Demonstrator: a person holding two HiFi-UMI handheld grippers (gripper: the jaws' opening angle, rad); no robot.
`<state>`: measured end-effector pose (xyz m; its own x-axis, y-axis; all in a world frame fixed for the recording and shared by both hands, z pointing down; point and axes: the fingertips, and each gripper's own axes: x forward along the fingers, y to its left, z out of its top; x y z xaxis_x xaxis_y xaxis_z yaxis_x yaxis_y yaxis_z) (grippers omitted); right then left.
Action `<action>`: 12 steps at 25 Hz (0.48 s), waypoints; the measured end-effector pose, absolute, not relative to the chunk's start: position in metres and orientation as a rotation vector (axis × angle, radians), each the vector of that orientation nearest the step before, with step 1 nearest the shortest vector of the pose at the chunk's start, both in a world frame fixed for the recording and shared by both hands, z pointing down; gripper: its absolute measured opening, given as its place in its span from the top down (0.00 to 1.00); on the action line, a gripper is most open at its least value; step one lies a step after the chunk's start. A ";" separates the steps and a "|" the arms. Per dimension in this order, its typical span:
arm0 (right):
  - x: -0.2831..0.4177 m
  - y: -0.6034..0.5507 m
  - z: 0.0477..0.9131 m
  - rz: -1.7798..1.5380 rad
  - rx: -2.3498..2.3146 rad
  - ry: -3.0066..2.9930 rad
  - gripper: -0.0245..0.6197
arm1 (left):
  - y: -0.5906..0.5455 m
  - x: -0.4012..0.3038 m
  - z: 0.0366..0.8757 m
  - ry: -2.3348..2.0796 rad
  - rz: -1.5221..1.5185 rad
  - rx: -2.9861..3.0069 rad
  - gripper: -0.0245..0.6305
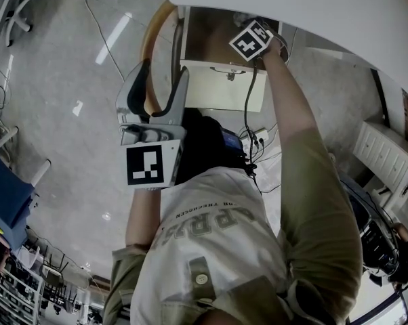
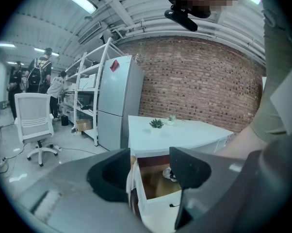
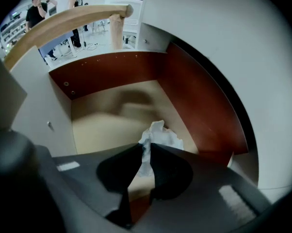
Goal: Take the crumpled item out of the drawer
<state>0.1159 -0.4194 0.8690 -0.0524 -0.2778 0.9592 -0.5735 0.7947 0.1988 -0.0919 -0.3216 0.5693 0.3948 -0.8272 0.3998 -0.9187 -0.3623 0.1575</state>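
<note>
Right gripper (image 3: pixel 146 147) jaws narrow, pinched on crumpled white paper (image 3: pixel 161 136), paper inside open drawer (image 3: pixel 107 74) near its right wall, long axis along the jaws, ragged end past the tips, left gripper (image 2: pixel 148 168) wide, empty

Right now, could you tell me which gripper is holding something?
The right gripper, down in the drawer, with jaws pinched on the crumpled paper; the left gripper is outside it, open and empty.
</note>
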 end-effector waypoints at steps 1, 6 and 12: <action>0.115 -0.418 0.865 0.272 0.681 -1.653 0.87 | -0.321 -0.091 0.567 -1.511 0.360 2.307 0.56; 0.116 -0.412 0.841 0.287 0.695 -1.688 0.87 | -0.321 -0.088 0.555 -1.503 0.364 2.326 0.56; 0.119 -0.398 0.810 0.336 0.716 -1.729 0.87 | -0.313 -0.083 0.536 -1.489 0.380 2.326 0.56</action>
<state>0.1194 -0.3984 0.8095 -0.1365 -0.2859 0.9485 -0.6208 0.7708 0.1430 -0.0833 -0.3135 0.5359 0.4109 -0.8164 0.4058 -0.9110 -0.3850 0.1479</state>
